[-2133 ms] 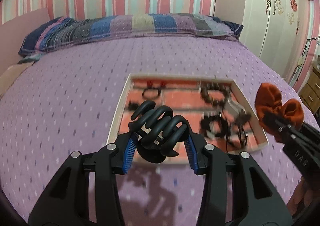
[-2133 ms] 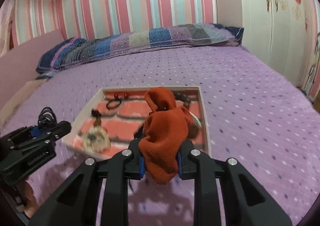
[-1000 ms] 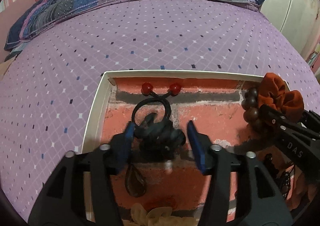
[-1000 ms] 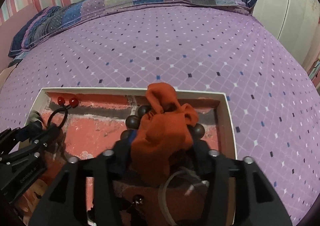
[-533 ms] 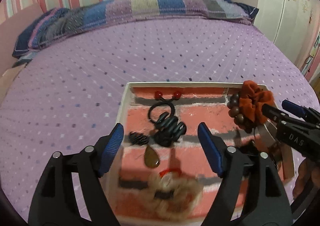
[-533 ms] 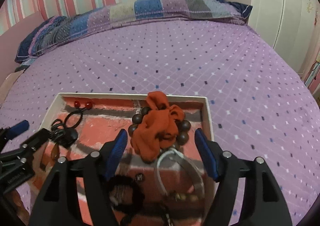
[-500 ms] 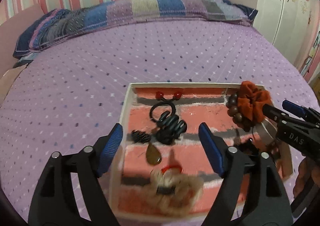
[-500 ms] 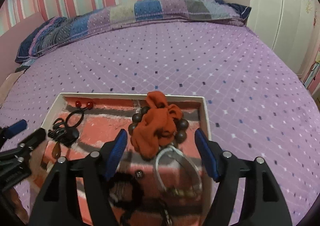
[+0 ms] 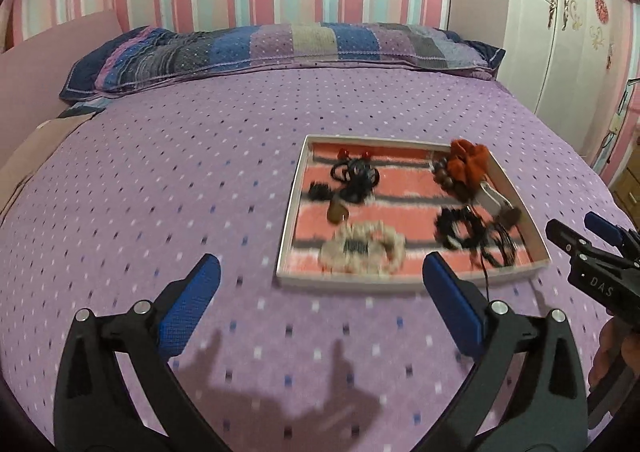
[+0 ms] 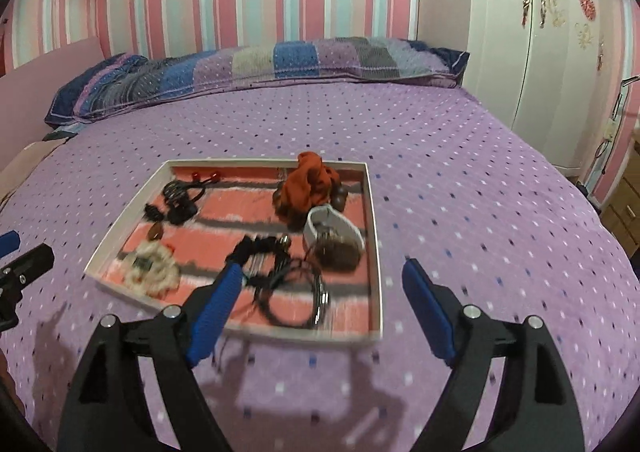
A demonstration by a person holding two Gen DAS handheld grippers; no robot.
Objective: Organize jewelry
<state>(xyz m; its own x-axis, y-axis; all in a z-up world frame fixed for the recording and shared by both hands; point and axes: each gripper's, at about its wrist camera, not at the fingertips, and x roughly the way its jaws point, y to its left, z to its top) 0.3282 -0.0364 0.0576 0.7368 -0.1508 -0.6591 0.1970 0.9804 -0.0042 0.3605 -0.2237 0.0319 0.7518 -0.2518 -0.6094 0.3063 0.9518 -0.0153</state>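
Observation:
A white-rimmed tray (image 9: pixel 291 211) (image 10: pixel 373 244) with a red brick-pattern lining lies on the purple bed. A black claw clip (image 9: pixel 356 179) (image 10: pixel 180 200) rests in its far left part. An orange scrunchie (image 9: pixel 466 165) (image 10: pixel 308 184) sits on wooden beads at the far right. My left gripper (image 9: pixel 320 264) hovers over the bedspread, near and to the left of the tray. Its jaws are opening wide with nothing between them. My right gripper (image 10: pixel 324 270) (image 9: pixel 576 226) hangs over the tray's near right corner. Its jaws are also opening and hold nothing.
The tray also holds a cream scrunchie (image 9: pixel 362 248), black cords and a bracelet (image 10: pixel 288 276), a white bangle (image 10: pixel 334 226) and a red-beaded tie (image 9: pixel 354 153). A striped pillow (image 9: pixel 280 47) lies at the bed's head. A white wardrobe (image 10: pixel 540 51) stands on the right.
The left gripper let go of the black clip in the tray, and the right let go of the orange scrunchie. Both opened wide and drew back and up from the tray.

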